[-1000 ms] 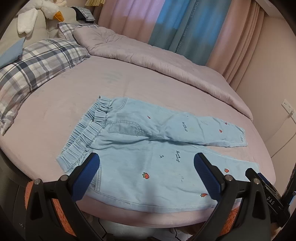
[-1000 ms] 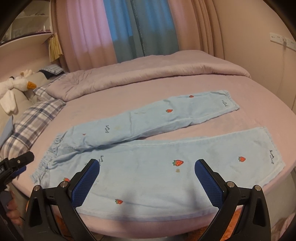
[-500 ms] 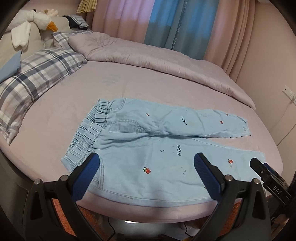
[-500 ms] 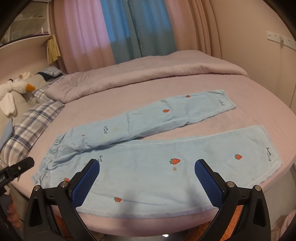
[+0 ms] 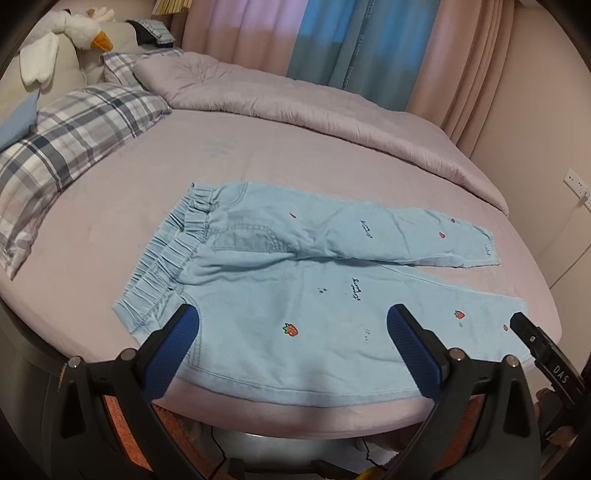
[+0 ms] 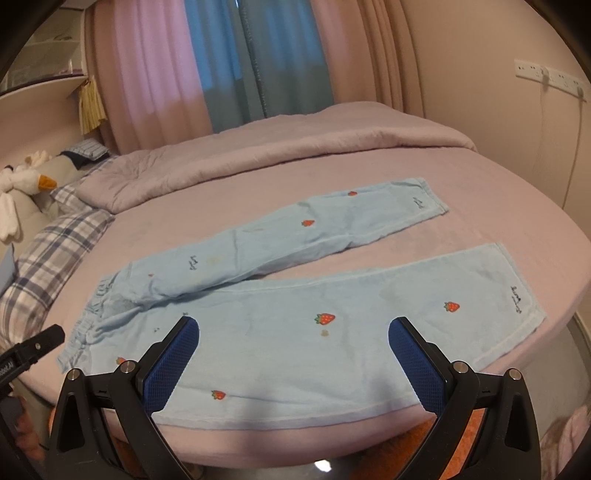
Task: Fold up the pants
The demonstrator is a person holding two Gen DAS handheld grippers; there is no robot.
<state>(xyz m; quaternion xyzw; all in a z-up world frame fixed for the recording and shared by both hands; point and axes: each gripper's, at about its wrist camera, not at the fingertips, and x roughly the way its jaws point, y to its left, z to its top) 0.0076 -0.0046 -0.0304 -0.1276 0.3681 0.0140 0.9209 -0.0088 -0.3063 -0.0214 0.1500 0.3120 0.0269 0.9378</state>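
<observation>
Light blue pants (image 5: 295, 288) (image 6: 303, 295) with strawberry prints lie spread flat on the pink bed, waistband to the left, both legs running right and splayed apart. My left gripper (image 5: 291, 328) hovers open over the near edge by the waistband end, holding nothing. My right gripper (image 6: 293, 341) is open above the near leg, nothing between its blue pads. The tip of the right gripper (image 5: 532, 343) shows at the left view's right edge. The left gripper's tip (image 6: 33, 350) shows at the right view's left edge.
A folded lilac duvet (image 5: 295, 99) lies along the far side of the round bed (image 5: 110, 221). Plaid pillows (image 5: 66, 136) and a plush goose (image 5: 77, 33) sit at the far left. Curtains (image 6: 221, 74) hang behind. A wall socket strip (image 6: 546, 77) is at the right.
Both grippers have drawn back and shifted slightly, so the pants sit a little farther in view. Both stay open and the pants have not moved.
</observation>
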